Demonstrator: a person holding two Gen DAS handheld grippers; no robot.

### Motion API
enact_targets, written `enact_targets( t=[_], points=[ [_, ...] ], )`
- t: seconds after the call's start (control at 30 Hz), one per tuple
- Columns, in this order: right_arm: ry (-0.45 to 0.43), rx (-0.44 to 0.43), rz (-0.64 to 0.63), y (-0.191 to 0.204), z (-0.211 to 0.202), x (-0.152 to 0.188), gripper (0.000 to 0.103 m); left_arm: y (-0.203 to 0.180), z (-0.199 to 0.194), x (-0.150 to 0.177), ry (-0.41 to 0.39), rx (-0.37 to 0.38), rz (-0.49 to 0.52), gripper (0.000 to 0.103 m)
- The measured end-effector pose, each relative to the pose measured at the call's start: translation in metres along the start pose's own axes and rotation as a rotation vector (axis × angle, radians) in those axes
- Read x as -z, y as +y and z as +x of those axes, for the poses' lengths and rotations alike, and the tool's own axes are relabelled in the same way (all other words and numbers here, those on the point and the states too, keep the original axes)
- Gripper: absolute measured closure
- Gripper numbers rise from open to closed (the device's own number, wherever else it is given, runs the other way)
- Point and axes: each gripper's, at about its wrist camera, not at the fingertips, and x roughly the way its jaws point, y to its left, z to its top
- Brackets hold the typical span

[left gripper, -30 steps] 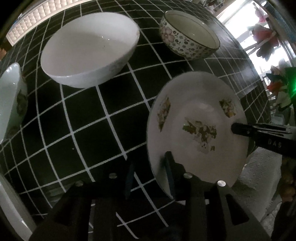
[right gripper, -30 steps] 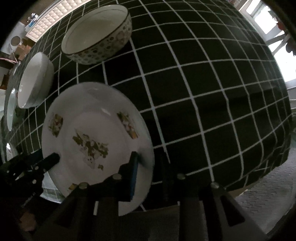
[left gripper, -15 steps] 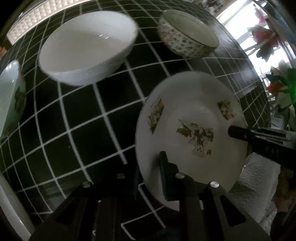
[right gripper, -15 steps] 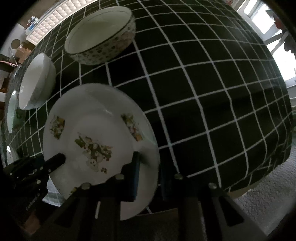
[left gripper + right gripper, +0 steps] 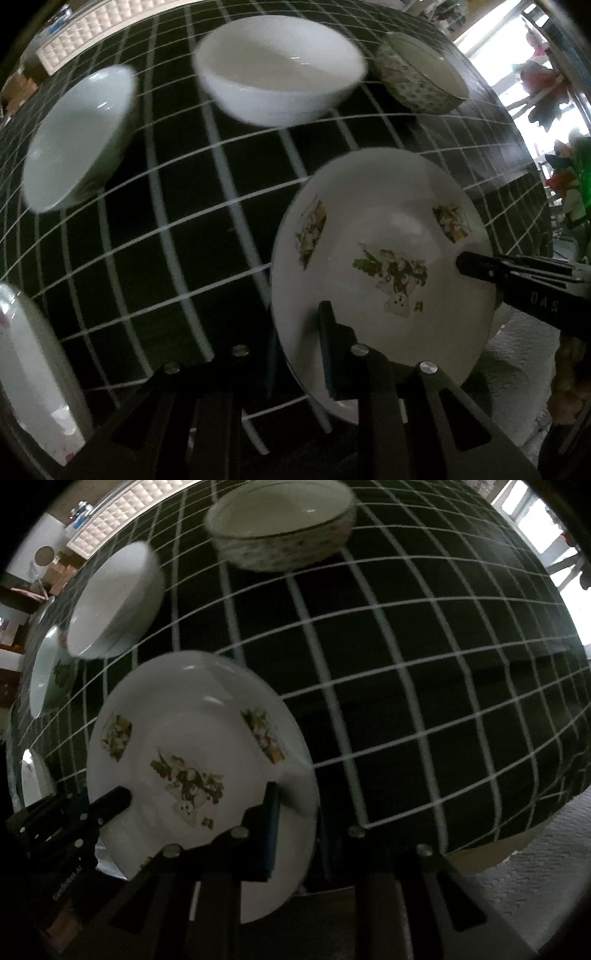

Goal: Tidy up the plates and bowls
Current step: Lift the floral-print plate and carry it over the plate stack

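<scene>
A white plate with floral prints is held tilted above the black checked tablecloth. My left gripper is shut on its near left rim. My right gripper is shut on its right rim and shows in the left wrist view. A large white bowl, a floral patterned bowl and a smaller white bowl stand on the table beyond.
Another white plate rim sits at the left edge of the left wrist view. The table's near edge drops to grey carpet. Bright windows lie to the right.
Both grippers have lifted the plate off the cloth and carried it left. The smaller white bowl has come into the left wrist view.
</scene>
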Motion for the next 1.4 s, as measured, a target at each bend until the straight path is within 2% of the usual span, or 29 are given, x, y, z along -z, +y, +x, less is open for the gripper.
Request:
enact_targets(
  t=[0.3, 0.53, 0.83, 1.03, 1.23, 1.27, 1.4],
  points=[
    [0.018, -0.019, -0.072, 0.062, 0.01, 0.017, 0.08, 0.053, -0.021, 0.031, -0.014, -0.029, -0.082, 0.085],
    [0.005, -0.02, -0.135, 0.116, 0.001, 0.03, 0.08, 0.099, -0.047, 0.055, -0.053, -0.028, -0.147, 0.085],
    [-0.025, -0.026, -0.199, 0.163, -0.015, 0.023, 0.08, 0.133, -0.081, 0.078, -0.105, -0.04, -0.189, 0.085],
    [-0.039, -0.039, -0.254, 0.188, -0.02, 0.019, 0.08, 0.169, -0.107, 0.098, -0.142, -0.064, -0.228, 0.085],
    [-0.04, -0.036, -0.311, 0.231, -0.013, 0.018, 0.08, 0.198, -0.118, 0.109, -0.155, -0.066, -0.274, 0.085],
    [-0.038, -0.039, -0.319, 0.22, -0.02, 0.02, 0.08, 0.202, -0.118, 0.111, -0.155, -0.067, -0.281, 0.085],
    [-0.021, -0.037, -0.351, 0.247, -0.008, 0.013, 0.08, 0.219, -0.12, 0.119, -0.153, -0.07, -0.319, 0.085]
  ],
)
